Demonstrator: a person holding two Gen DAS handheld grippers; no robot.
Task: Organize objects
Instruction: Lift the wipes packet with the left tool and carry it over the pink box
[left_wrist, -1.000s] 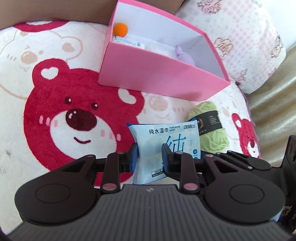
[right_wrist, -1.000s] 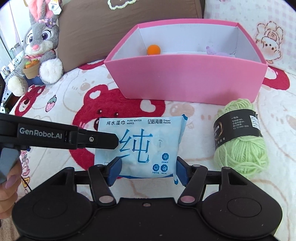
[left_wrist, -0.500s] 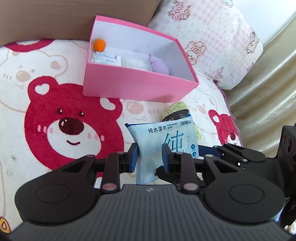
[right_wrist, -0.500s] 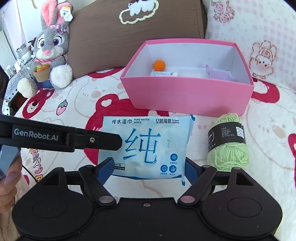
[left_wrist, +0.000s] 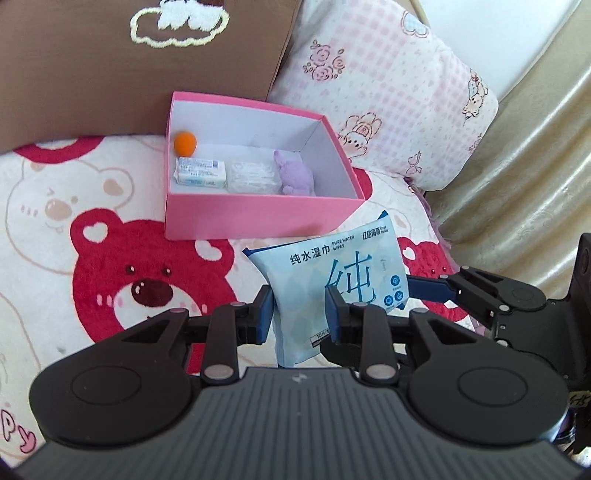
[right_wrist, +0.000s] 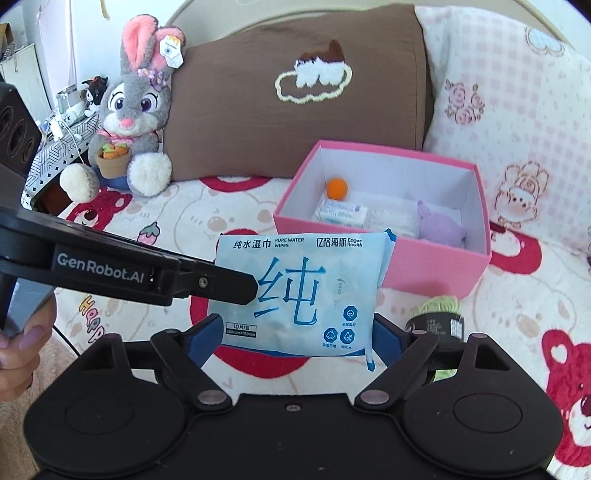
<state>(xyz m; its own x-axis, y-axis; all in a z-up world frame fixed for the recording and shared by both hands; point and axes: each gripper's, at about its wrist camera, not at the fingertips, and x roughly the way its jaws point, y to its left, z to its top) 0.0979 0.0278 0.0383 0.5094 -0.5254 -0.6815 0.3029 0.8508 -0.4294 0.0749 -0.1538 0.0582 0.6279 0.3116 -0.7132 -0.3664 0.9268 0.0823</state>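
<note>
surface: bear-print blanket (right_wrist: 229, 210) | left gripper (left_wrist: 297, 314) clamps wipes pack (right_wrist: 299, 291) | right gripper (right_wrist: 291, 332) jaws just spread, apparently clear

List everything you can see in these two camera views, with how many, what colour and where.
wet wipes pack: 1, pale blue, lifted above the blanket, clamped in the left gripper
storage box: 1, pink outside, white inside, open, on the blanket
ball: 1, orange, in the box's back left corner
tissue packs: 2, white, side by side in the box
small plush: 1, lilac, right of the packs in the box
yarn ball: 1, green with black band, on the blanket before the box
blanket: 1, cream with red bears
pillows: 2, brown, pink check
rabbit plush: 1, grey, left of the brown pillow
left gripper: black, shut on the pack
right gripper: black, just opening, astride the pack
</note>
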